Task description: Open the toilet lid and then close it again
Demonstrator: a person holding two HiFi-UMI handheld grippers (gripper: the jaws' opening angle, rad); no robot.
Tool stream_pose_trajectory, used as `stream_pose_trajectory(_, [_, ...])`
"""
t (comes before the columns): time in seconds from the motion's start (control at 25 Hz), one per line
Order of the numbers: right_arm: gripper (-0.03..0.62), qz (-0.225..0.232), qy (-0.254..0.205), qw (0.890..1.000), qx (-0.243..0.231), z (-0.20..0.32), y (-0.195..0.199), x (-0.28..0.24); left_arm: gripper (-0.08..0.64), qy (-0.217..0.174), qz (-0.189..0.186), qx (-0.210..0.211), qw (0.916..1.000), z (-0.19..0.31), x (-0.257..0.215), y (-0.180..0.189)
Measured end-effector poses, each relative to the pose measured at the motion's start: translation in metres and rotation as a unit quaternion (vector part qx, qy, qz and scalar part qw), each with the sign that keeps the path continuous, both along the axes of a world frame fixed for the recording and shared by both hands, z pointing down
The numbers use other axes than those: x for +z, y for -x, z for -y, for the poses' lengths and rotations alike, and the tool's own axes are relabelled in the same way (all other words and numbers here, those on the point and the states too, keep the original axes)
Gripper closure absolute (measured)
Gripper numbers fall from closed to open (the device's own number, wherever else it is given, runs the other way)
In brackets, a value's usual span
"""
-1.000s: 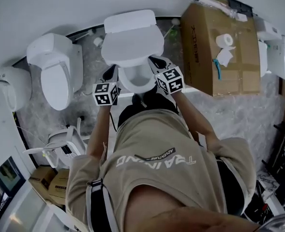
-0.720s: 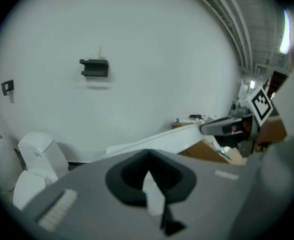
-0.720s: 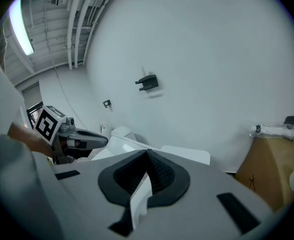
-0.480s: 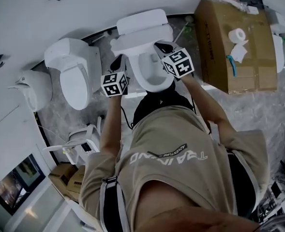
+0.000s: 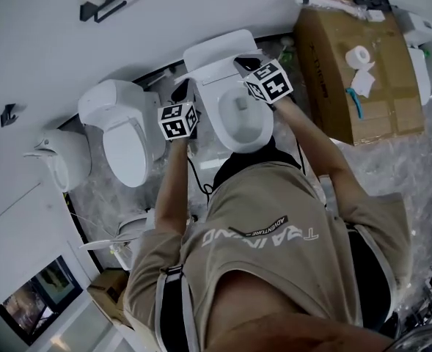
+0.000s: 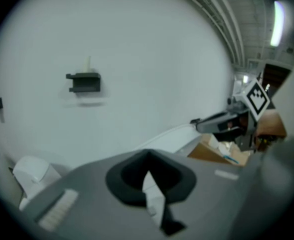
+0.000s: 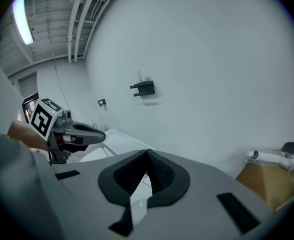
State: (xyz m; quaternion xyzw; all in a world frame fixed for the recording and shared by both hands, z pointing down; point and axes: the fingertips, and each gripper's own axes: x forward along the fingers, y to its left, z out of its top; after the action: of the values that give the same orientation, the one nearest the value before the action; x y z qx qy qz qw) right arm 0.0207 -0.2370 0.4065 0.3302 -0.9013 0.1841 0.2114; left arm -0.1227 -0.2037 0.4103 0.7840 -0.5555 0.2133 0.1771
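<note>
The toilet lid (image 5: 210, 75) stands raised at the back of the open bowl (image 5: 243, 119). The left gripper (image 6: 147, 156) is by its left edge and the right gripper (image 7: 147, 153) near its top (both have fingers pressed together, tips meeting, nothing clearly gripped).

Toilet lid (image 5: 219, 56) and neighbouring toilet (image 5: 124, 138): white. Cardboard box (image 5: 348, 94): brown. Floor (image 5: 414, 167): grey marbled. Left gripper (image 5: 180, 94) and right gripper (image 5: 243, 64) cubes: black-and-white square markers. Shirt (image 5: 274, 270): tan, white lettering.
</note>
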Motion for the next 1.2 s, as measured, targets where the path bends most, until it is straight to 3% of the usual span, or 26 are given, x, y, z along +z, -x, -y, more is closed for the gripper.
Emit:
stream_pose_trajectory(0.84, [0.578, -0.064, 0.009, 0.995, 0.073, 0.090, 0.011, -0.023, 0.555, -0.048, -0.093, 0.062, 0.9925, 0.088, -0.027, 0.013])
stream_pose_trajectory(1.2, [0.579, -0.079, 0.017, 0.996, 0.048, 0.116, 0.009, -0.024, 0.555, -0.052, -0.077, 0.058, 0.9940, 0.114, -0.034, 0.010])
